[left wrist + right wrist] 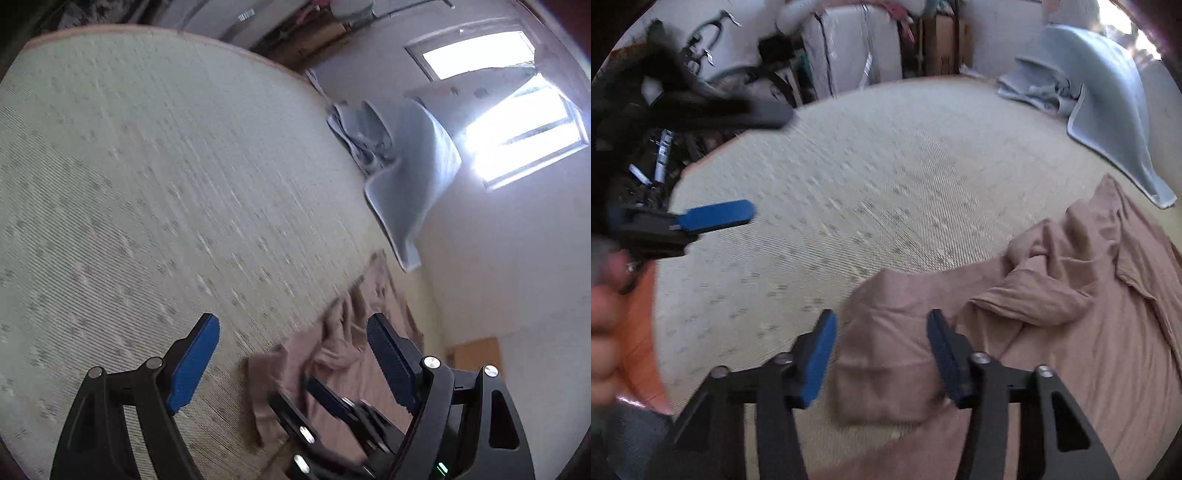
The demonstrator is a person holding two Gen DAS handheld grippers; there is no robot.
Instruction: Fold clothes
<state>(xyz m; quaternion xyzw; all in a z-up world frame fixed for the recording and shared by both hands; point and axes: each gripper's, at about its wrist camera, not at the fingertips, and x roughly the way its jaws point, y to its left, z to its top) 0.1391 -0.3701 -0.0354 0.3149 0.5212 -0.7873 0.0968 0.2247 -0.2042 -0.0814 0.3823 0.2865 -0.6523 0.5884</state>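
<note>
brown garment [1071,332] cut off at edge, mattress [849,184] motion-blurred

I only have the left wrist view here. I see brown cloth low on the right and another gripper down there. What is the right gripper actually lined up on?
Observer: The right gripper has its jaws open either side of a folded-over flap of the brown garment, not closed on it.
Operator: Is the garment flat?
Observer: No, it is bunched into a twisted ridge near its middle, with a sleeve-like part trailing toward the grey blanket.
Operator: Where is my left gripper from that side?
Observer: The left gripper is off to the left above the bare mattress, clear of the cloth.
</note>
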